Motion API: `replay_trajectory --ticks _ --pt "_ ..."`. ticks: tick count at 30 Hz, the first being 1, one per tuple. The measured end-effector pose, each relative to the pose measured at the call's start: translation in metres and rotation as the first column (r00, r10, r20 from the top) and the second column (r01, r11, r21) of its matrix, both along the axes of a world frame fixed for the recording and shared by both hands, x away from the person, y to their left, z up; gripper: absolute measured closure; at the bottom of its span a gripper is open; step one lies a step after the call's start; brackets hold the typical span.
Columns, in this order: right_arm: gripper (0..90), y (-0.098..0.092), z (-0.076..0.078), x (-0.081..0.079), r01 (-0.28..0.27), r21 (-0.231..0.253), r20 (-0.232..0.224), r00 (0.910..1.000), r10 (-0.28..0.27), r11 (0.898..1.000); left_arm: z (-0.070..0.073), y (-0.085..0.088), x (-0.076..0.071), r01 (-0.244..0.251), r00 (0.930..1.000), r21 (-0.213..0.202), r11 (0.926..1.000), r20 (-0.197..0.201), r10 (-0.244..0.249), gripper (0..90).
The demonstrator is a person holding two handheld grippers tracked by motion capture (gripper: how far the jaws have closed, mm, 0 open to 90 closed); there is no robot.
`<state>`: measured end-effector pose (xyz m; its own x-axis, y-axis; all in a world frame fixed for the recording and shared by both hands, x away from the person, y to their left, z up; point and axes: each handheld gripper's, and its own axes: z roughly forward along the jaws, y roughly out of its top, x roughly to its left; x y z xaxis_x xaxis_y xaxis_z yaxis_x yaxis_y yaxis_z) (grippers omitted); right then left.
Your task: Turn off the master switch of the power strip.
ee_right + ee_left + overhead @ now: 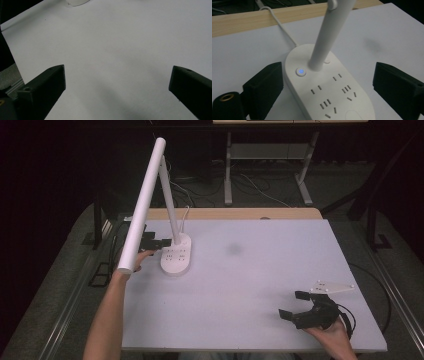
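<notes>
On the table's (250,270) left side, the left gripper (156,241) spreads its fingers (263,85) around the white lamp base (329,87), grasping nothing. At right, the right gripper (295,305) rests released, well apart.

The lamp (176,254) is sitting on the table's (260,270) far left; the right gripper (295,306) is hovering near-right, well apart.

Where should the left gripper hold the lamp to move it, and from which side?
Probably the base, across its narrow width, coming from the end where the left gripper already is. The base is a low, flat oval lying on the table, and the open jaws already stand on either side of it. The stem is thin and slanted, so likely less steady.
</notes>
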<state>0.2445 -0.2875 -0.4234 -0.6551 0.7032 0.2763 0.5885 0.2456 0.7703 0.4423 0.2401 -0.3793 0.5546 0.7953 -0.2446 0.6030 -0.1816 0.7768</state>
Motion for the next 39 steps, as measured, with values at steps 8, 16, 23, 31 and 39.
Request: replay_trajectory --ticks 8,16,23,31,39 --pt "0.1 0.0 -0.001 0.0 -0.001 -0.005 -0.004 1.0 0.001 1.0 -0.006 0.007 0.006 -0.056 0.9984 -0.021 0.9982 0.004 0.057 15.0" --pt "0.1 0.001 -0.001 0.0 -0.001 -0.006 -0.007 1.0 0.001 1.0 -0.01 0.013 0.011 -0.117 0.9931 -0.077 0.9901 -0.003 0.117 18.0" --pt "0.1 0.001 -0.001 0.0 -0.002 -0.008 -0.006 1.0 0.002 1.0 -0.013 0.014 0.015 -0.158 0.9874 -0.13 0.9789 -0.008 0.158 26.5" --pt "0.1 0.001 -0.002 0.0 -0.002 -0.01 -0.01 0.9999 0.002 1.0 -0.019 0.011 0.019 -0.173 0.9848 -0.15 0.9735 -0.014 0.173 45.3" --pt "0.1 0.001 -0.002 0.0 -0.003 -0.012 -0.012 0.9999 0.003 1.0 -0.025 0.005 0.023 -0.183 0.9831 -0.148 0.9719 -0.034 0.18 60.7"
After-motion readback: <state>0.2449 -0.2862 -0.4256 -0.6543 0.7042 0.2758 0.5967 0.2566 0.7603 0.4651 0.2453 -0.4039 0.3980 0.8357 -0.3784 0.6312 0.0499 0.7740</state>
